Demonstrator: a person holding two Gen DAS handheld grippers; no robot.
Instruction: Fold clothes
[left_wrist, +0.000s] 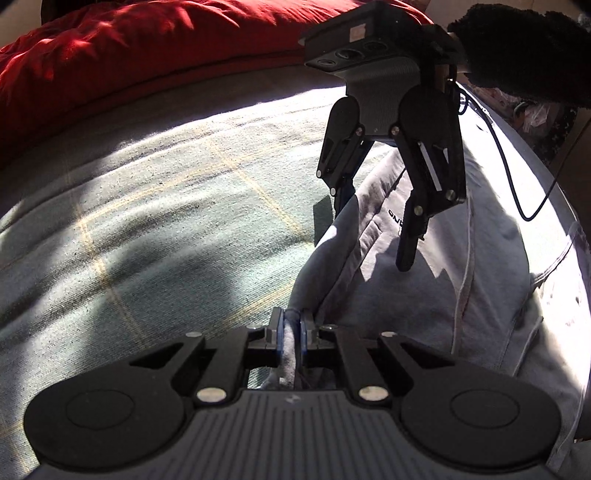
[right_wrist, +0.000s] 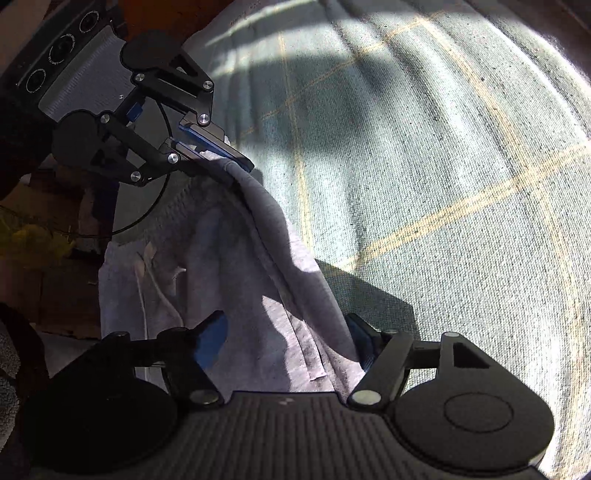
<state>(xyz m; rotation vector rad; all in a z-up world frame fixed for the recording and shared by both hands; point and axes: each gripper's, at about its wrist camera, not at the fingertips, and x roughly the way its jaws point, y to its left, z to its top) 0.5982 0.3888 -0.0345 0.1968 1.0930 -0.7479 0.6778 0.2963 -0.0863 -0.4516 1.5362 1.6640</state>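
- The left tool (left_wrist: 291, 332) is clamped tight on a bunched edge of the light grey fleece garment with a white drawstring (left_wrist: 424, 258), its blue pads pinching the cloth at the 6 o'clock side of the left wrist view.
- The same left tool (right_wrist: 218, 151) appears at 10 o'clock in the right wrist view, lifting that grey edge so the cloth drapes down from it in a ridge.
- The right tool (right_wrist: 288, 339) stands with its jaws apart, one on each side of the raised fold of the grey garment (right_wrist: 236, 280); the right-hand pad looks to be against the cloth, the left-hand pad is clear of it.
- In the left wrist view the right tool (left_wrist: 373, 225) hangs at 1 o'clock above the garment, pointing down at it, fingers spread.
- The garment lies on a pale green woven bedspread with thin yellow check lines (left_wrist: 147, 206), toward its 3 o'clock edge.
- A rumpled red quilt (left_wrist: 129, 48) lies at 11 o'clock, beyond the bedspread.
- A thin black cable (left_wrist: 513, 173) loops from the right tool at 2 o'clock.
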